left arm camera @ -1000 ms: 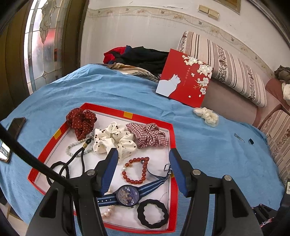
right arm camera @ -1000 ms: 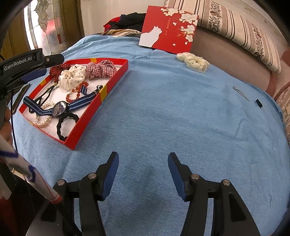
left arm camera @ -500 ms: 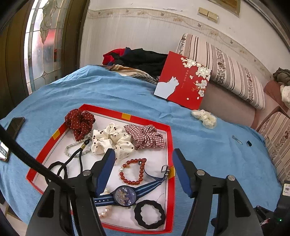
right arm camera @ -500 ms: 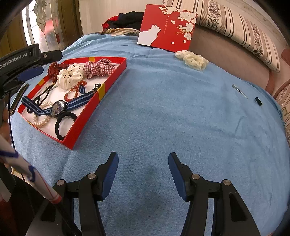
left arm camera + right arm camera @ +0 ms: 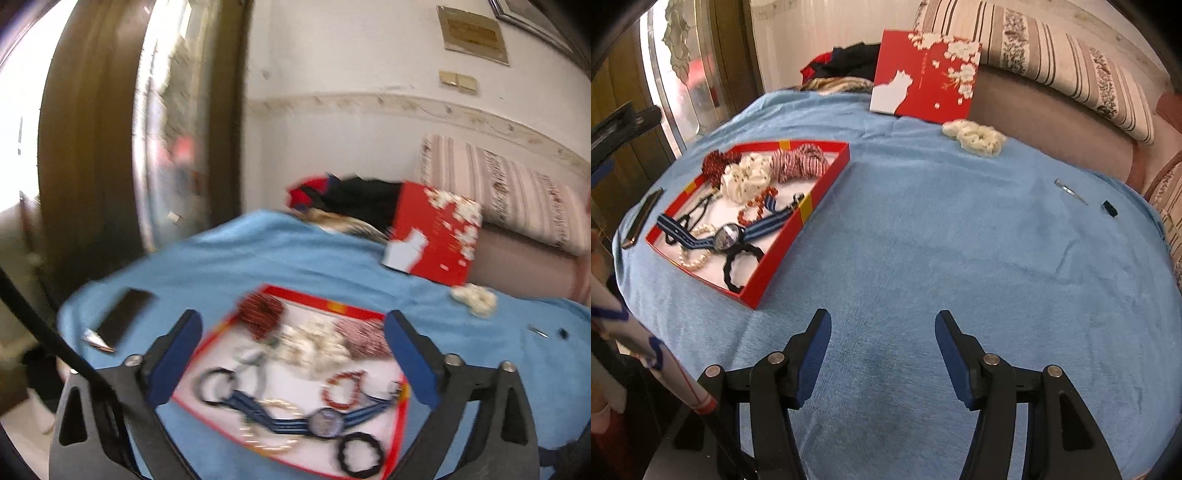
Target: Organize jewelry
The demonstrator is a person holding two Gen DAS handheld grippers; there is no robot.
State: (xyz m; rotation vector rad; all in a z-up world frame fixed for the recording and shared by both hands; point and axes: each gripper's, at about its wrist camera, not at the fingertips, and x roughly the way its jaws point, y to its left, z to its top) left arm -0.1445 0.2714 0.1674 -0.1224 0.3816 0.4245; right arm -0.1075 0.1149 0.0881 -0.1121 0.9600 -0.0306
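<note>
Since a second ago your left gripper point(image 5: 291, 354) has swung up and back from the tray point(image 5: 827, 184): its view, motion-blurred, now takes in far more wall and door frame, with the tray low in frame. Its fingers point(image 5: 410, 360) are opening, near full spread, nothing between them; they frame the tray from above without touching.

Your right gripper point(image 5: 882, 356) has barely shifted. Its fingers point(image 5: 812, 354) stand about half open and empty, hovering over bare blue cloth point(image 5: 942, 240) at lower centre.

The red tray sits at left of the right view. Inside it, the watch point(image 5: 729, 234) lies flat at the near end, striped strap stretched out, long axis running lower left to upper right, buckle end toward the tray's right wall. A pearl bracelet point(image 5: 696, 258) and black ring tie point(image 5: 738, 266) lie beside it, red beads point(image 5: 757, 206) just above, three scrunchies point(image 5: 746, 177) at the far end.

Outside the tray: a cream scrunchie point(image 5: 975, 136) upper centre by the red lid point(image 5: 923, 74), a hair clip point(image 5: 1071, 192) and a small black piece point(image 5: 1110, 208) at right, and a phone point(image 5: 642, 218) left of the tray.
</note>
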